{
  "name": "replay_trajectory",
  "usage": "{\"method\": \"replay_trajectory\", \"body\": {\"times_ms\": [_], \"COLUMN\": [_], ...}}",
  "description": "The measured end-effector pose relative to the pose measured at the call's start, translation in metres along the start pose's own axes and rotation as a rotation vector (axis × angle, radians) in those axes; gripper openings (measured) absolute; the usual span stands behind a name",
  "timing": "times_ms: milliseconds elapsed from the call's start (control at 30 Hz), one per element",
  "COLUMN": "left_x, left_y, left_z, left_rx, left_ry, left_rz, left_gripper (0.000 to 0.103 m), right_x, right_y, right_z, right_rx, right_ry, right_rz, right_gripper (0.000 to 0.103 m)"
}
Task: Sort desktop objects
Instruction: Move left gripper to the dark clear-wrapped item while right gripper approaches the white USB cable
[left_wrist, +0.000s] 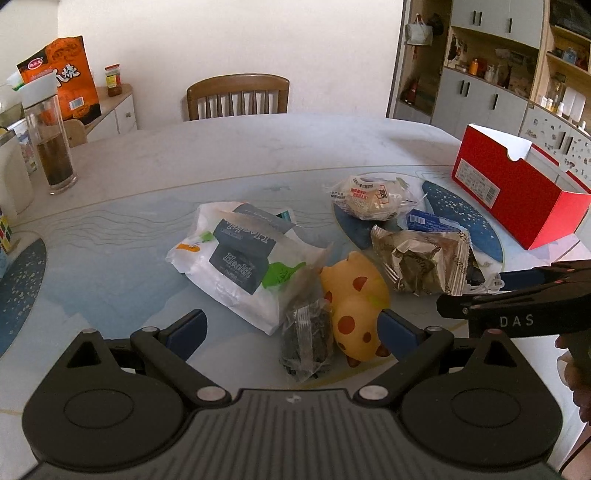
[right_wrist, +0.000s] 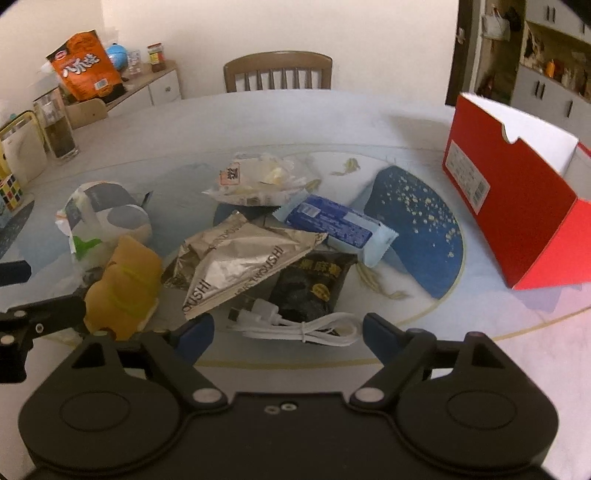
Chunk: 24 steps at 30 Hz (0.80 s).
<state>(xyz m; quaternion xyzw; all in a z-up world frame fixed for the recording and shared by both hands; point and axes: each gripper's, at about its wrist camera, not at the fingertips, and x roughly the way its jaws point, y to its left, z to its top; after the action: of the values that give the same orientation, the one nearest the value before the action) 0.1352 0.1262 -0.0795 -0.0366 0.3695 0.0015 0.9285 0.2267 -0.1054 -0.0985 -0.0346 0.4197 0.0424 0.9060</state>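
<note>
The left gripper (left_wrist: 291, 334) is standing wide open low over the table (left_wrist: 258, 147), with a yellow spotted toy pig (left_wrist: 354, 306) and a small clear packet of dark bits (left_wrist: 306, 336) lying between its blue-padded fingers (left_wrist: 397, 334); the right-hand pad is sitting just beside the pig, and whether it is touching is hard to tell. The right gripper (right_wrist: 288, 332) is also standing open, gripping nothing, and a coiled white cable (right_wrist: 295, 326) is lying on the table between its fingertips, partly over a black snack packet (right_wrist: 314, 284). Just beyond the cable a crumpled silver wrapper (right_wrist: 240, 258) is lying against a blue and white packet (right_wrist: 340, 225), with a clear bag holding a bun (right_wrist: 258, 181) farther back. A large white bag with dark labels (left_wrist: 236, 254) is lying left of the pig. A red box (right_wrist: 517, 206) is standing open at the right of the table, well apart from the pile; only its white inner wall is showing, so its contents cannot be told
</note>
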Motion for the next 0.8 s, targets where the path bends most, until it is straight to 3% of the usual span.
{"method": "replay_trajectory", "body": {"times_ms": [367, 800], "left_x": [0.003, 0.000], "left_y": [0.001, 0.013], "left_z": [0.001, -0.001], "left_rx": [-0.005, -0.072], "left_ry": [0.004, 0.014], "left_rz": [-0.016, -0.031], "left_gripper": [0.099, 0.083], "right_x": [0.001, -0.016], "right_y": [-0.004, -0.012], "right_z": [0.003, 0.002], "right_rx": [0.029, 0.024], "right_ry": [0.021, 0.005], "right_rz": [-0.009, -0.007], "right_gripper": [0.079, 0.079]}}
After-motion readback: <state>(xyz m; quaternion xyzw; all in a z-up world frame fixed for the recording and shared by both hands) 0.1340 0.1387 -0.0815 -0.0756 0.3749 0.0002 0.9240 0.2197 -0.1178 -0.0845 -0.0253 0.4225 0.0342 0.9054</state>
